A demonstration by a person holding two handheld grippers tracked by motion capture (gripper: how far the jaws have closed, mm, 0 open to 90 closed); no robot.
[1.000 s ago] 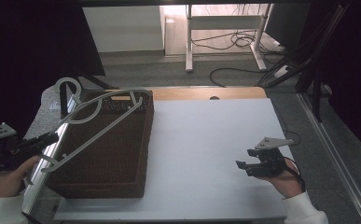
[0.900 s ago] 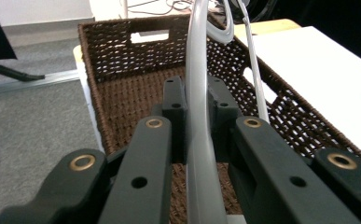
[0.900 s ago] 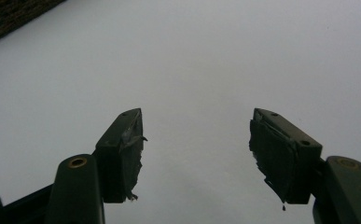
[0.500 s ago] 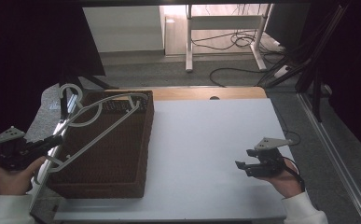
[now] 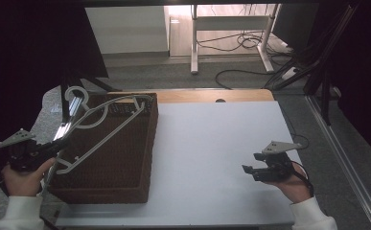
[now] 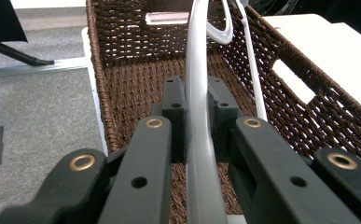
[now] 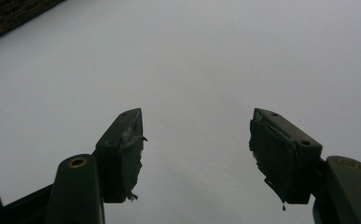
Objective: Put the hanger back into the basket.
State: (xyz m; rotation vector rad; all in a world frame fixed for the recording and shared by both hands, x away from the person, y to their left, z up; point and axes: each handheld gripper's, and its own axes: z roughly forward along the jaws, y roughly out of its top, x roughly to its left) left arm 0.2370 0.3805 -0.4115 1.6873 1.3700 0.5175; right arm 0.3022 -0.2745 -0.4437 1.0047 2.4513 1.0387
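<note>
the left gripper (image 5: 53, 146) was clamped on the bottom bar of a pale grey clothes hanger (image 5: 101, 125); in the left gripper view its two black jaws pressed on that bar (image 6: 197, 140) from both sides, and the bar ran straight up the middle between them. the left hand (image 5: 22, 175) held the gripper at the near left edge of the table, just outside the left rim of a dark brown wicker basket (image 5: 125, 167). the hanger lay tilted across the open top of the basket, its hook (image 5: 75, 93) sticking out past the far left corner and its curved shoulder reaching toward the far right rim. in the left gripper view the basket (image 6: 136, 88) showed a woven floor, a cut-out handle in one side wall, and a small flat pale thing at its far end, too blurred to identify.

the right gripper (image 5: 255, 170) rested low over the bare white tabletop (image 5: 212, 143), well apart from the basket, held in the right hand (image 5: 291, 184) at the near right. in the right gripper view its jaws stood wide apart with nothing between them, the pads (image 7: 131, 140) ragged at their edges, and the white tabletop (image 7: 197, 60) lay beneath. a white sleeve (image 5: 310, 215) covered the right wrist.

beyond the table lay a grey floor (image 5: 188, 76) with dark cables (image 5: 250, 43) and the legs of a white frame (image 5: 231, 28).
</note>
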